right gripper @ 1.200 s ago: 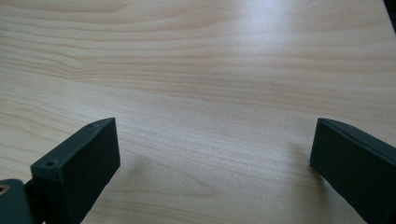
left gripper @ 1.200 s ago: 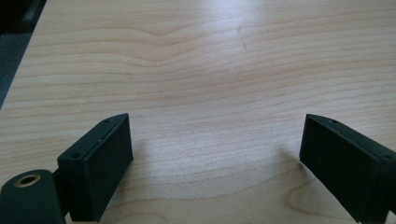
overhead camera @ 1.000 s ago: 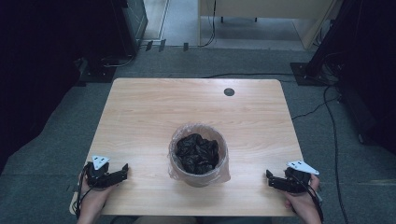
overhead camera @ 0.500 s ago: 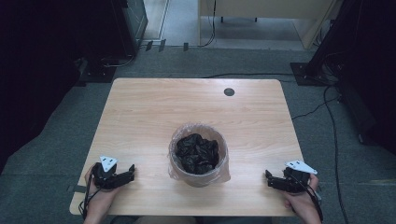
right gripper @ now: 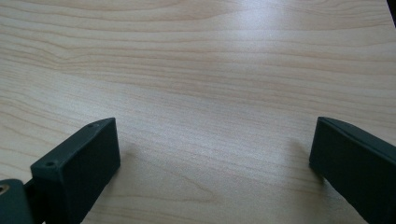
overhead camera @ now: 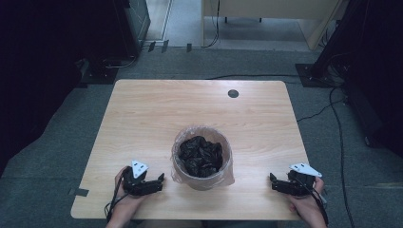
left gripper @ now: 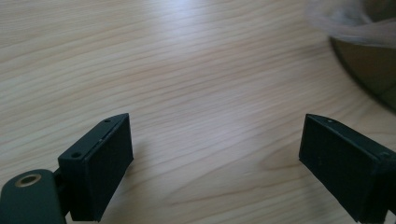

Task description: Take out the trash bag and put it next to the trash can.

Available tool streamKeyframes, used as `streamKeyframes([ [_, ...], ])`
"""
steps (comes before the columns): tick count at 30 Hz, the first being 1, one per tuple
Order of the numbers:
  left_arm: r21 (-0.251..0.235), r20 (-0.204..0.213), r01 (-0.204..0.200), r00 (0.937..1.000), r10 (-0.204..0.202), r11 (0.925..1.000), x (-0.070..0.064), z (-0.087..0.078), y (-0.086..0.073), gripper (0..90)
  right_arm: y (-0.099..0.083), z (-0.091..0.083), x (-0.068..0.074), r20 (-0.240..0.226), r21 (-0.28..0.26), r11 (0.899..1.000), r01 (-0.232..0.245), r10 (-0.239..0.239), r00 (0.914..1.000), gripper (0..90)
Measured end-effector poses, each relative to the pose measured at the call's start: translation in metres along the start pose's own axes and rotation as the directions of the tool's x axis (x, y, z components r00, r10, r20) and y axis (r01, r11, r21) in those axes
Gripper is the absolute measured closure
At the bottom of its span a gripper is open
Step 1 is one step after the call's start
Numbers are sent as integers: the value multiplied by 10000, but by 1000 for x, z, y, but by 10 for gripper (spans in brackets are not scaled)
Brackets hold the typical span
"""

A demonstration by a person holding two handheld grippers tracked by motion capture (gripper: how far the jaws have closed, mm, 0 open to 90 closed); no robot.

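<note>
You are seated at a pale wooden desk (overhead camera: 142, 118) with 1 two-jaw gripper in each hand, both resting low near the desk's near edge. At the middle of the desk's near half stands a small round bin lined with a clear plastic bag (overhead camera: 202, 159), upright, its mouth open to the ceiling and holding a crumpled heap of black plastic (overhead camera: 199, 154). Your left gripper (overhead camera: 160, 179) sits just beside the bin on its left, its fingers pointing right toward the bin wall; in the left gripper view the 2 black fingers (left gripper: 100, 163) stand wide apart with nothing but bare wood between them, and the bin's rim with its filmy liner (left gripper: 355, 23) shows at the upper right, close ahead. Your right gripper (overhead camera: 273, 183) lies farther out on the bin's right side, pointing left toward it; in the right gripper view its fingers (right gripper: 79, 168) are also spread wide and hold nothing, with bare desk ahead. Judging from this layout, the left hand is the nearer of the 2 to the bin, so it has the shorter reach to the liner's edge. The bin is round, so it has no long axis to line up with; what matters is that it lies between your 2 grippers. A small dark round hole (overhead camera: 233, 93) marks the desk's far side.
</note>
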State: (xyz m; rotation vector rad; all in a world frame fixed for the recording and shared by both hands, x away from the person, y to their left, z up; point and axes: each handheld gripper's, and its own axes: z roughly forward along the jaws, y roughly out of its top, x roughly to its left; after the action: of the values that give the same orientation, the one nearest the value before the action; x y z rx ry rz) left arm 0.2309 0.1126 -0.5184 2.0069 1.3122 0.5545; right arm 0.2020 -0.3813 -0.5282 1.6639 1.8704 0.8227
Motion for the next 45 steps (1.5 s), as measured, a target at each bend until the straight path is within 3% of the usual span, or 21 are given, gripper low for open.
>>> streamKeyframes([
  [7,38,364,-267,9990,265,9996,-30,7,6,96,0,0,0,1,6,10000,1,-1,10000,18],
  [10,-103,274,25,9996,-23,9999,-33,10,10,97,0,0,0,0,3,10000,-4,4,10000,18],
  [14,-216,515,472,9976,-460,9987,-35,16,15,98,0,0,0,-6,8,10000,12,-12,10000,18],
  [17,-326,187,684,9975,-678,9971,-37,22,19,130,0,0,0,19,6,10000,32,-32,10000,18],
  [21,-806,-148,448,9988,-461,9957,-40,23,21,131,0,0,2,230,-84,10000,-1,3,9997,43],
  [24,-889,-164,388,9990,-404,9953,-40,22,20,131,0,-2,7,595,-284,9996,40,-23,9982,59],
  [27,-945,-167,331,9993,-348,9950,-40,21,20,139,0,-3,10,579,-440,9990,-110,136,9982,63],
  [31,-840,20,521,9986,-521,9951,-38,23,20,140,2,-4,19,333,-558,9979,-344,363,9988,66],
  [45,-641,110,615,9981,-609,9960,-38,26,20,143,5,-2,66,-485,-708,9974,-116,82,9988,69],
])
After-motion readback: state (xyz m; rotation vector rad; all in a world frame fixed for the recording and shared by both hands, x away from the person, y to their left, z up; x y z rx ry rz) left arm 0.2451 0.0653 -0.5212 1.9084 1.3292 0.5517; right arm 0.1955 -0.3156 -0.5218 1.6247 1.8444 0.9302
